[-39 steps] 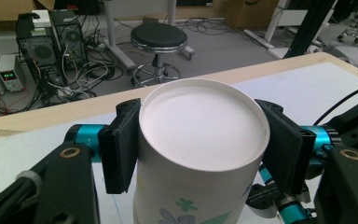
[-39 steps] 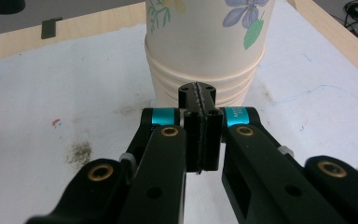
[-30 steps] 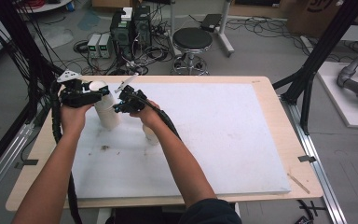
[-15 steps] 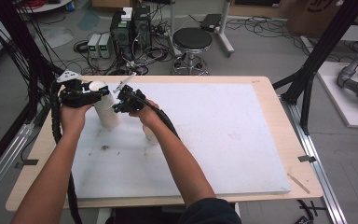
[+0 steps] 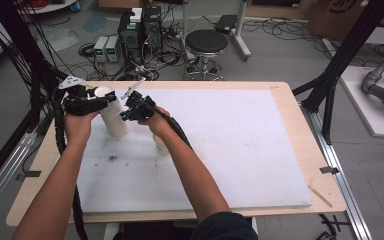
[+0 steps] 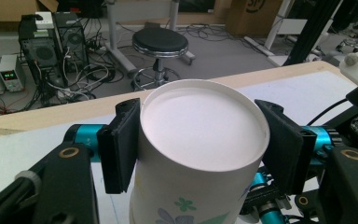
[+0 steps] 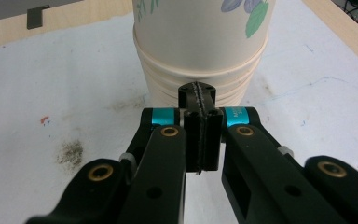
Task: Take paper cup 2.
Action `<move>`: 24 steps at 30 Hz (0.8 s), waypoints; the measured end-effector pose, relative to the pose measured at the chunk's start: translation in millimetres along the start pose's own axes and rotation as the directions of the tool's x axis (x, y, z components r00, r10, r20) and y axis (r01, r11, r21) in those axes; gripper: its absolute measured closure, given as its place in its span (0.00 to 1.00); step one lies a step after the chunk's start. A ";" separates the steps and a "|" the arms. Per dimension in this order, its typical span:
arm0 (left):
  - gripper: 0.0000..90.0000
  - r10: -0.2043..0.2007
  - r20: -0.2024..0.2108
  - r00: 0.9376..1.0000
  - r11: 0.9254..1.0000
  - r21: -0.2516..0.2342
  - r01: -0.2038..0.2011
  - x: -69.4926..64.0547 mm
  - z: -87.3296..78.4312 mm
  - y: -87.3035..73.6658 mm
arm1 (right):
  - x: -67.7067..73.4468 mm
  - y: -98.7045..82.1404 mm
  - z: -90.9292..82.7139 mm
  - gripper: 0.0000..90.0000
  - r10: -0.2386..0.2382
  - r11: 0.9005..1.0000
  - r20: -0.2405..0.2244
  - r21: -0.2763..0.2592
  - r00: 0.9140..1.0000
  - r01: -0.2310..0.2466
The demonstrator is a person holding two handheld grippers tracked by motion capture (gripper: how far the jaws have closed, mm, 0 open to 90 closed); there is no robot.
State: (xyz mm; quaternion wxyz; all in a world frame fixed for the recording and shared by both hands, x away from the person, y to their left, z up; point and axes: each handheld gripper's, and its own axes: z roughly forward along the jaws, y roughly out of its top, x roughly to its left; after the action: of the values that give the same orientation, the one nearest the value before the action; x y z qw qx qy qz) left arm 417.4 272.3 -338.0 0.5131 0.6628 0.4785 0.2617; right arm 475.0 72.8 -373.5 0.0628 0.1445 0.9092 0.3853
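Observation:
A stack of upside-down paper cups (image 5: 116, 125) with a flower print stands on the white mat (image 5: 240, 150) at the far left. My left gripper (image 5: 100, 102) holds the top cup (image 6: 200, 116) near its upturned base, and both pads (image 6: 121, 144) press on its sides. My right gripper (image 5: 130, 107) is just right of the stack. In the right gripper view its jaws are shut with nothing between them, and the gripper (image 7: 199, 93) sits close in front of the stacked rims (image 7: 196, 74). Another white cup (image 5: 160, 145) stands on the mat under the right wrist.
A dark smudge (image 5: 112, 158) marks the mat in front of the stack. The wooden table edge (image 5: 290, 100) frames the mat. Beyond the table are a black stool (image 5: 206, 42), electronics boxes (image 5: 140, 25) and cables on the floor. Black frame posts (image 5: 340, 60) stand at both sides.

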 end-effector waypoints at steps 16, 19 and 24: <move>0.39 -0.038 0.000 0.999 0.999 -0.035 0.038 3.5 -5.0 1.4 | -0.1 -0.5 1.5 1.00 0.009 1.000 -0.007 0.002 1.000 -0.009; 0.39 -0.037 -0.002 0.999 0.999 -0.039 0.037 3.5 -6.4 2.3 | -0.5 -0.7 1.7 1.00 0.008 1.000 -0.004 0.002 1.000 -0.008; 0.39 -0.032 -0.003 0.999 0.998 -0.055 0.031 2.5 -9.7 4.9 | -0.6 -0.9 2.0 1.00 0.011 1.000 -0.002 0.003 1.000 -0.011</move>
State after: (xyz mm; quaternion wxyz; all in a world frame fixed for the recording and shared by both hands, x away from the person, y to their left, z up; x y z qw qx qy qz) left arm 412.0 278.6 -330.5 0.5341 0.6404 0.4826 0.2680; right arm 475.8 73.4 -375.5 0.0593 0.1492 0.9091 0.3843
